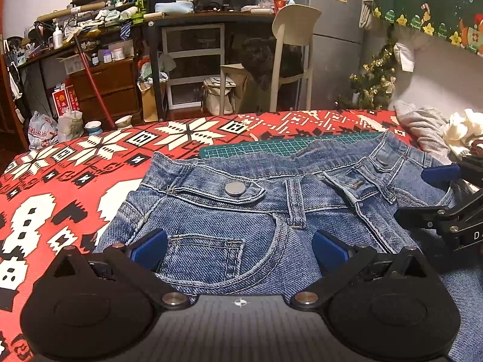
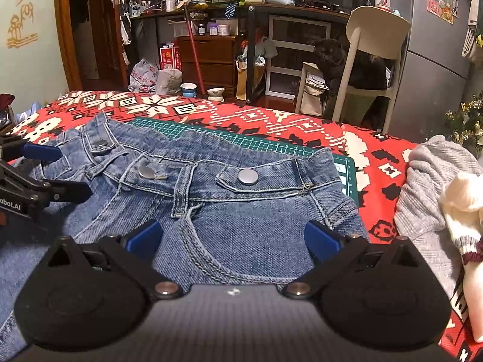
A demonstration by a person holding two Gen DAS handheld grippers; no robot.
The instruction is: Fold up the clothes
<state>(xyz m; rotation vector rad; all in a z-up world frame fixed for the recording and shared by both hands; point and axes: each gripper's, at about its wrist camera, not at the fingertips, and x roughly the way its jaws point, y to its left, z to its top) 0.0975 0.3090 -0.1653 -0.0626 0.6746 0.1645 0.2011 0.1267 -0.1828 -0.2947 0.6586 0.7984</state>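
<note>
Blue jeans lie flat with the waistband away from me, on a table under a red patterned cloth. My left gripper hovers over the left front pocket, jaws spread wide, blue pads clear of the denim. In the right wrist view the same jeans fill the middle. My right gripper stands open over the right hip, nothing between its pads. Each gripper shows in the other's view: the right gripper at the far right edge, the left gripper at the far left edge.
A green cutting mat lies under the waistband. A grey garment and a white one are heaped at the table's right side. Beyond the table stand a white chair, a cluttered desk and a small decorated tree.
</note>
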